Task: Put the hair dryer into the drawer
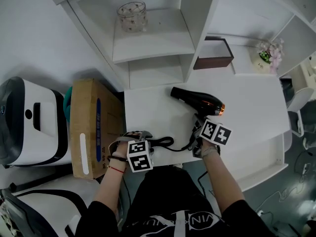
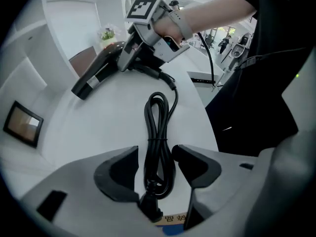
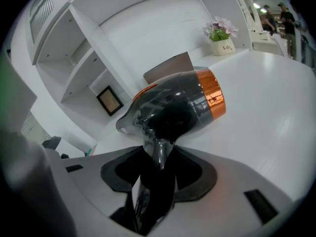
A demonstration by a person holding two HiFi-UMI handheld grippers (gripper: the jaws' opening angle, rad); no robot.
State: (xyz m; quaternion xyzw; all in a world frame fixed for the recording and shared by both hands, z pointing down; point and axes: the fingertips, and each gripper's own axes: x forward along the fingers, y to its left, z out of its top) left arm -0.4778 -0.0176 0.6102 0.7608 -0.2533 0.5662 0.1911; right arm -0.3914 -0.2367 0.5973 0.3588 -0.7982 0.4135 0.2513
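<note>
The black hair dryer (image 1: 198,100) with an orange band lies on the white table (image 1: 252,107), nozzle toward the shelves. My right gripper (image 1: 198,127) is shut on its handle (image 3: 159,154), and the barrel (image 3: 187,100) rises just past the jaws. The dryer's black cord runs left along the table's near edge to a tied bundle (image 1: 163,142). My left gripper (image 1: 147,143) points steeply down over that bundle (image 2: 158,142). Its jaws stand open on either side of the cord, and the pads do not press on it. The left gripper view also shows the right gripper (image 2: 144,42) at the dryer (image 2: 98,73).
White shelves rise behind the table with a glass jar (image 1: 132,16), a brown box (image 1: 213,54) and a small flower pot (image 1: 269,56). A small picture frame (image 3: 109,100) stands in a lower shelf. A cardboard box (image 1: 91,127) and a white appliance (image 1: 29,122) stand to the left.
</note>
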